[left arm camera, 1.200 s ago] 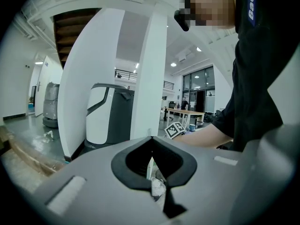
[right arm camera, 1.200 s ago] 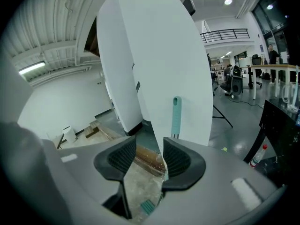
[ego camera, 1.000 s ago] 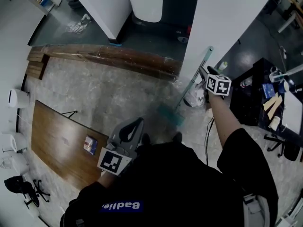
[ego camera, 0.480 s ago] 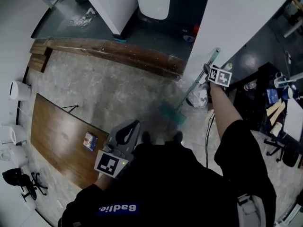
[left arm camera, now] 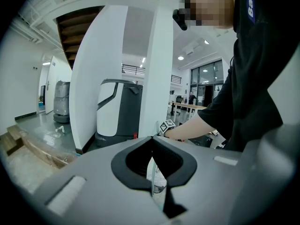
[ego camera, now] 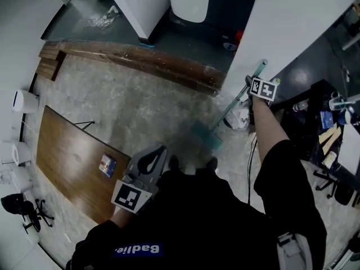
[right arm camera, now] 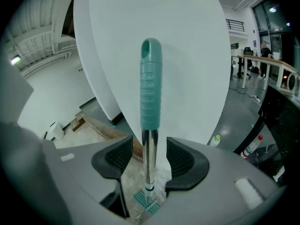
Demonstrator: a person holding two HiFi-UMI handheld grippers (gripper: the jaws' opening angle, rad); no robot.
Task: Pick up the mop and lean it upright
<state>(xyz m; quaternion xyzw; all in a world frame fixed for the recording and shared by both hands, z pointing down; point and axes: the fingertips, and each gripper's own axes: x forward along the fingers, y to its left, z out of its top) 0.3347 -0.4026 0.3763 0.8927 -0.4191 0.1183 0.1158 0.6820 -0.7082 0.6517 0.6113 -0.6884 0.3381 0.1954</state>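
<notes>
Against the white pillar (ego camera: 281,21), mop (right arm camera: 150,144) looks light, stiff, slick: take the ribbed grip (right arm camera: 151,93); right gripper (right arm camera: 150,161) jaws just opened, it's loose between; left gripper (left arm camera: 153,139) closed, empty.

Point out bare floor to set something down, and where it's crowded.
Free: the pale stone floor between the long brown wooden step and the brown wooden tabletop. Crowded: around the teal mop and white bag at the white pillar.

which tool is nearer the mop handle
Right. The right tool straddles the mop handle, jaws having just been opening, clear of it; the left tool is by the person's waist, well away.
</notes>
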